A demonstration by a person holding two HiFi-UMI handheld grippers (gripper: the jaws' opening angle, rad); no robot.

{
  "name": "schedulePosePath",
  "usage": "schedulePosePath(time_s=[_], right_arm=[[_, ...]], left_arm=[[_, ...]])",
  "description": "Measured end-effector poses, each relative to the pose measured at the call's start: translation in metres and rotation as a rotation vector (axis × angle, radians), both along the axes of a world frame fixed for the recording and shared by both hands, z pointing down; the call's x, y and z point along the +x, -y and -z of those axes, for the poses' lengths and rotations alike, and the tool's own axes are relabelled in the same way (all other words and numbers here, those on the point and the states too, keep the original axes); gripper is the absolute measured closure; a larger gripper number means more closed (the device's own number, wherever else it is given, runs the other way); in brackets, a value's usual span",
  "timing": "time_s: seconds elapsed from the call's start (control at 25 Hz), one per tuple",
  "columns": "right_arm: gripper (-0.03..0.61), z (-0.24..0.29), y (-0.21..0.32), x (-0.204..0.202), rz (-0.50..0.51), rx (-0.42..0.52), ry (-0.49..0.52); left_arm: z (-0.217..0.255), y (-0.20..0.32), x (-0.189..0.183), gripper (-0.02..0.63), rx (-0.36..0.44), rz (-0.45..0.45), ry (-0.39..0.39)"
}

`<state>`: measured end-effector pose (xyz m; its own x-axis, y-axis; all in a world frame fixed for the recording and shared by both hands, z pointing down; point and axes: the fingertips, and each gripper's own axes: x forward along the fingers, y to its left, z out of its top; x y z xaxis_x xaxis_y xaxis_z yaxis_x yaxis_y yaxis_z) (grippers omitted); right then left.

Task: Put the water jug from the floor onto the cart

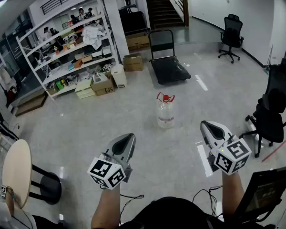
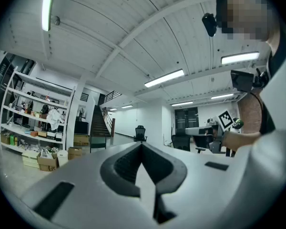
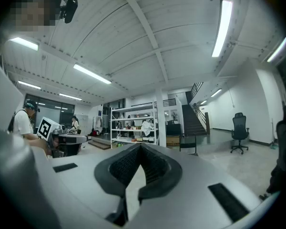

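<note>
Clear plastic, red cap, red handle: item one is the water jug (image 1: 166,111). It stands upright on the pale tiled floor (image 1: 86,128) at my twelve o'clock, well ahead of both my tools and touched by neither.

Item two — the cart (image 1: 168,63): a black flat deck with an upright push bar. It is also at twelve o'clock but farther off, beyond the jug and well apart from it.

Item three — my left gripper (image 1: 126,140): a grey shell with a marker cube at its rear, held level at about seven o'clock of the jug. Its own view shows the dark ribbed pads brought together at the tips, with nothing between them.

Item four — my right gripper (image 1: 209,127): the same make, level, at about five o'clock of the jug. Its jaws are closed tip to tip and it is empty.

Surroundings:
- White shelving (image 1: 66,42) at ten o'clock, loaded with mixed goods, with cardboard boxes (image 1: 102,82) on the floor at its foot.
- One more box (image 1: 133,61) at eleven o'clock, just left of the cart.
- A staircase (image 1: 162,6) at twelve o'clock, against the far wall.
- A black office chair (image 1: 231,36) at one o'clock.
- A second chair (image 1: 274,109) at three o'clock, near my right side.
- A round wooden table (image 1: 16,173) at eight o'clock.
</note>
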<state>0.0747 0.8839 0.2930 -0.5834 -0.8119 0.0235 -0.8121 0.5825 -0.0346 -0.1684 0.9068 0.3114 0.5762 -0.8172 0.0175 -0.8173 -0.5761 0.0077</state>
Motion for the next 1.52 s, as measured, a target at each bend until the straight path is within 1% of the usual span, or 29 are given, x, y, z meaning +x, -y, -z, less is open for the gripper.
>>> schedulePosePath(time_s=[0.16,0.32,0.68,1.08,1.28,1.44,1.52], right_arm=[[0.58,-0.001,0.001,-0.002,0.018,0.0,-0.009],[0.58,-0.004,0.0,-0.003,0.026,0.001,-0.014],[0.58,0.0,0.0,-0.007,0.024,0.006,-0.008],[0.58,0.004,0.006,-0.015,0.021,0.012,0.022],[0.579,-0.004,0.013,-0.023,0.003,-0.022,0.086],[0.578,-0.01,0.02,-0.037,-0.017,-0.034,0.049],[0.577,-0.013,0.025,-0.045,-0.027,-0.042,0.054]], left_arm=[[-0.002,-0.004,0.007,0.62,0.005,-0.007,0.014],[-0.008,-0.006,0.01,0.62,0.0,-0.008,0.01],[-0.007,-0.009,0.004,0.62,-0.008,-0.002,0.001],[-0.008,-0.008,0.002,0.62,-0.011,-0.019,-0.004],[-0.014,-0.003,-0.01,0.62,-0.016,-0.027,-0.008],[-0.02,0.002,-0.028,0.62,-0.02,-0.032,-0.013],[-0.025,0.007,-0.039,0.62,-0.033,-0.038,-0.024]])
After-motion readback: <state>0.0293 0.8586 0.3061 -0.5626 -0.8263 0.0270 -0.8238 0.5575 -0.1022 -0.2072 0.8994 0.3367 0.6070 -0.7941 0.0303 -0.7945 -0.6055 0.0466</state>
